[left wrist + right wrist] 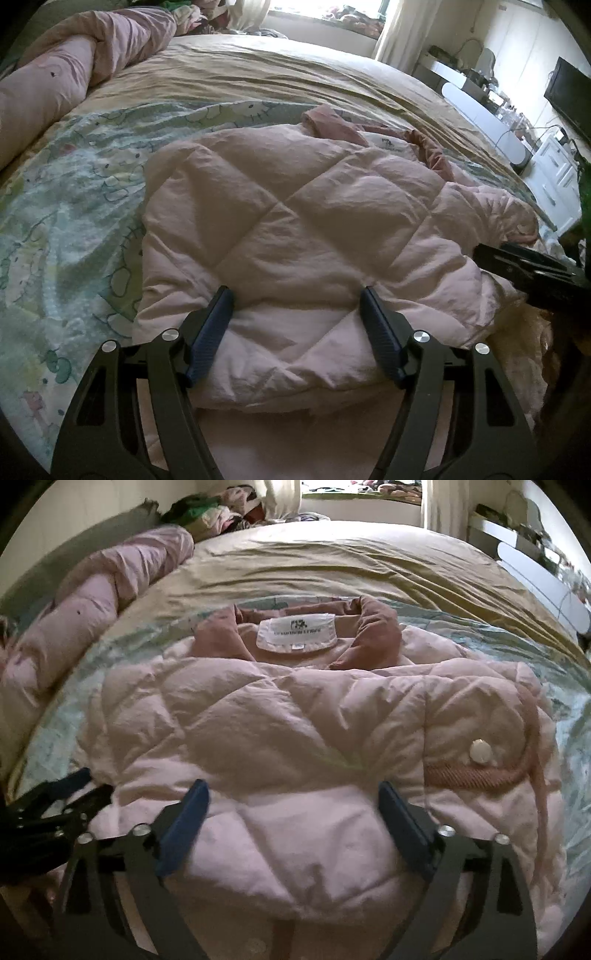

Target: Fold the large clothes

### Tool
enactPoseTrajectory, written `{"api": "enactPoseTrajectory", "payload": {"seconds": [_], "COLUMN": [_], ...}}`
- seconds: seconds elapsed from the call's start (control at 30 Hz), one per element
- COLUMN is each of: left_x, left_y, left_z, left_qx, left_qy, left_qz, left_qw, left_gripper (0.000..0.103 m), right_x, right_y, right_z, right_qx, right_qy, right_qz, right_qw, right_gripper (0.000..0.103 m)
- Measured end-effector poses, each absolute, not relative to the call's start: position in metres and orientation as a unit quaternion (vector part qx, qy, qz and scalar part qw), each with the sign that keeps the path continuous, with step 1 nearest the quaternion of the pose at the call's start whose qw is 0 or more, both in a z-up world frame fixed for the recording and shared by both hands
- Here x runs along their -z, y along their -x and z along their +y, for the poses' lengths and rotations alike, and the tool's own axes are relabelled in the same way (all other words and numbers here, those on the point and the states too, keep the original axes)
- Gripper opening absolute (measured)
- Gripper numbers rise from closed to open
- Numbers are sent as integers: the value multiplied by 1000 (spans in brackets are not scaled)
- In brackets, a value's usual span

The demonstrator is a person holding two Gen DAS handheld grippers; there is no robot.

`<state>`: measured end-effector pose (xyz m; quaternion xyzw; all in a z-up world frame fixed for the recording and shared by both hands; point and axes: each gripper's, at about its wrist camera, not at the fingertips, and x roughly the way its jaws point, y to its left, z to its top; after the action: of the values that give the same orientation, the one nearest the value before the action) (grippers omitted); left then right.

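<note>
1. A pale pink quilted puffer jacket (280,738) lies spread on the bed, partly folded, its bulk on a cartoon-print blanket (74,206) that covers the near part of the mattress.
2. The jacket's darker pink collar (376,635) points toward the far end of the bed, and a white brand label (296,631) shows inside the neck.
3. A round white snap button (481,756) sits above a darker pink pocket trim (476,775) on the jacket's right side.
4. The left gripper (295,295) hangs low over the near hem with its blue pads spread; jacket fabric bulges up between them, and I cannot tell for sure whether the pads press on it.
5. The right gripper (291,794) stands wide over the near edge of the jacket, its blue fingers (184,823) blurred, with nothing pinched.
6. In each wrist view the other gripper shows as a dark shape at the edge of the jacket.
7. Beyond the blanket lies a tan sheet (280,70), and a rolled pink duvet (74,62) runs along the bed's left side.
8. A pile of clothes (221,509) sits at the far corner near the curtained window (332,11).
</note>
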<state>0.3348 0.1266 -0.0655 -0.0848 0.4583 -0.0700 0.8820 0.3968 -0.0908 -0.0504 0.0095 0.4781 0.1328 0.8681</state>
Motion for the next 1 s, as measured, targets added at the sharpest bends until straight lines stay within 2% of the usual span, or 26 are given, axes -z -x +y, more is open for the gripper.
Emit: {"api": "enactPoseTrajectory", "payload": {"seconds": [0.13, 0.2, 0.3, 1.0], "left_x": [61, 57, 52, 13], "left_y": [-334, -332, -330, -310], "left_z": [126, 126, 125, 130], "left_qx": [75, 74, 65, 35], "left_qy": [91, 87, 78, 74], "left_qz": [457, 454, 451, 432], "left_qw": [881, 883, 887, 898], "left_gripper": [73, 85, 94, 94], "right_x": [40, 36, 30, -7], "right_y": [-391, -389, -386, -356], "right_z": [-99, -103, -109, -121], "right_qx": [-138, -135, -130, -139], "right_qy": [-38, -51, -61, -78], "right_qz": [471, 470, 467, 432], "right_qw": [870, 871, 873, 888], "right_gripper": [96, 96, 99, 99]}}
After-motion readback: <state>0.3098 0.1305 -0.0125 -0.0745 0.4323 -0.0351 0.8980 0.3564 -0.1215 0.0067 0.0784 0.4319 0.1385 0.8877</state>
